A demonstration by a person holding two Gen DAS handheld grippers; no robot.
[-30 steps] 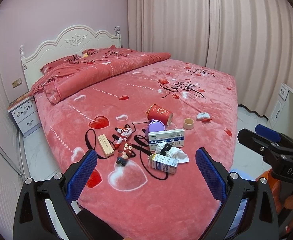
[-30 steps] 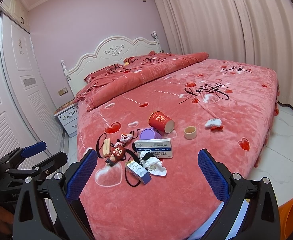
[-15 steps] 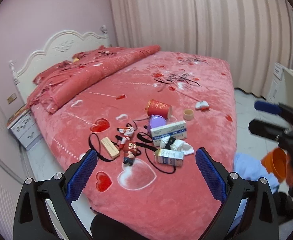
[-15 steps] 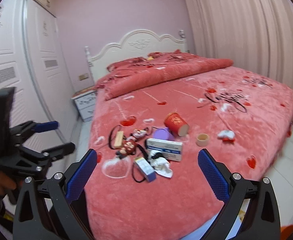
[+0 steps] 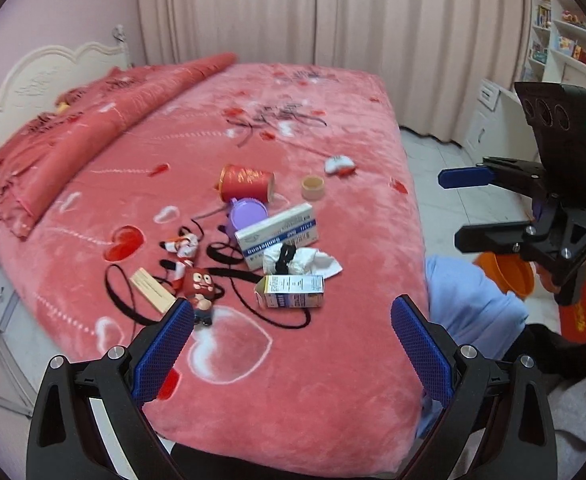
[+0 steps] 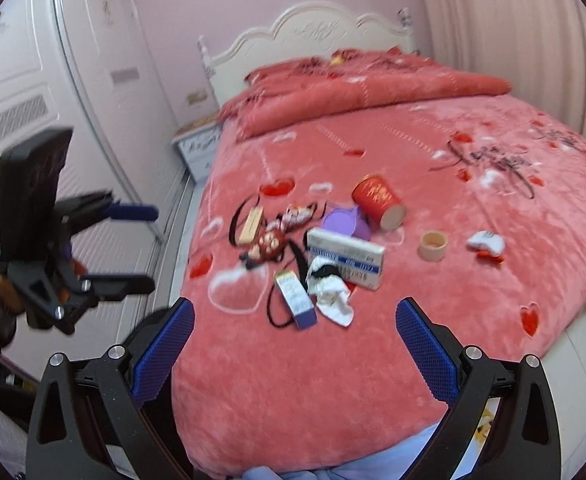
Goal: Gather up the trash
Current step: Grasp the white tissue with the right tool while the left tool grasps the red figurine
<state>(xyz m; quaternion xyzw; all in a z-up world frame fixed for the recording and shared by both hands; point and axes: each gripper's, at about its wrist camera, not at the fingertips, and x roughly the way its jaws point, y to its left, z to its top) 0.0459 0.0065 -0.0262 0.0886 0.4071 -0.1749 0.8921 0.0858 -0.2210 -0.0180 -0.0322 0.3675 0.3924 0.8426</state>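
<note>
The trash sits in a small pile on the pink bed [image 5: 333, 360], near the foot end. In the middle is a long white and blue box [image 5: 277, 234]. I will use it as my marker. A crumpled white tissue [image 5: 313, 260] lies touching the box on the side closest to me, with something black on it. Just past the tissue, nearer to me, is a small carton [image 5: 291, 291] on its side. Behind the box is a purple lid [image 5: 248, 216], and behind that a red cup [image 5: 247, 182] tipped over. A roll of tape [image 5: 313, 187] sits beside the cup. Left of the box are a small red toy [image 5: 200, 286], a flat wooden block [image 5: 152, 290] and a black cord [image 5: 229, 256] looping around.

My left gripper [image 5: 292, 344] is spread wide and holds nothing. It hangs above the bed's near edge. My right gripper [image 6: 293, 348] is spread wide too, with nothing in it.

An orange bucket [image 5: 507, 276] stands on the floor, well to the right of the box.
</note>
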